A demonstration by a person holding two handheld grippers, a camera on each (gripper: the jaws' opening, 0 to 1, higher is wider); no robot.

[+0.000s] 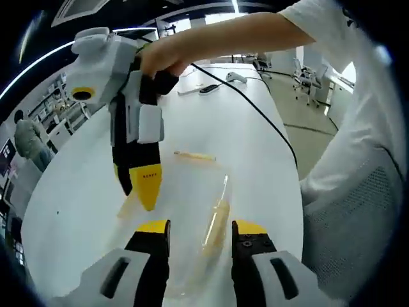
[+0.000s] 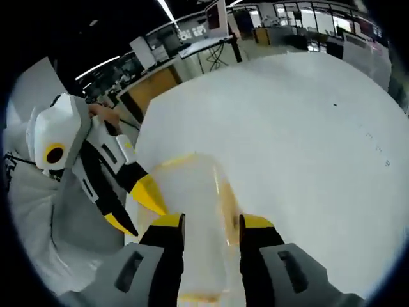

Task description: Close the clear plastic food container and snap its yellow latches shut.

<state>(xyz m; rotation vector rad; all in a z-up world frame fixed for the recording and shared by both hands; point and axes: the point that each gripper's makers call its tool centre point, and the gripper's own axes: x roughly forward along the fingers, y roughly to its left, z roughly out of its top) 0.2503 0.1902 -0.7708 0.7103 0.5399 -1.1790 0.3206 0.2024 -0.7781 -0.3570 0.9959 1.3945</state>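
The clear plastic container [image 1: 192, 192] lies on the white table [image 1: 83, 166], with pale yellow latches along its edges [image 1: 216, 220]. My left gripper [image 1: 200, 231] hovers over its near end, jaws open and apart. My right gripper [image 1: 137, 185] comes down from the upper left onto the container's left side, held by a person's hand [image 1: 160, 57]. In the right gripper view the container [image 2: 192, 192] runs between the open jaws of my right gripper [image 2: 211, 224]. My left gripper [image 2: 134, 204] reaches in from the left, its yellow fingertips [image 2: 150, 192] at the container's edge.
A black cable [image 1: 255, 109] runs across the table toward the person in a white shirt [image 1: 358, 160] on the right. Small objects [image 1: 211, 86] lie at the table's far end. Office desks and chairs [image 1: 307, 77] stand beyond. The table [image 2: 307, 141] stretches wide to the right.
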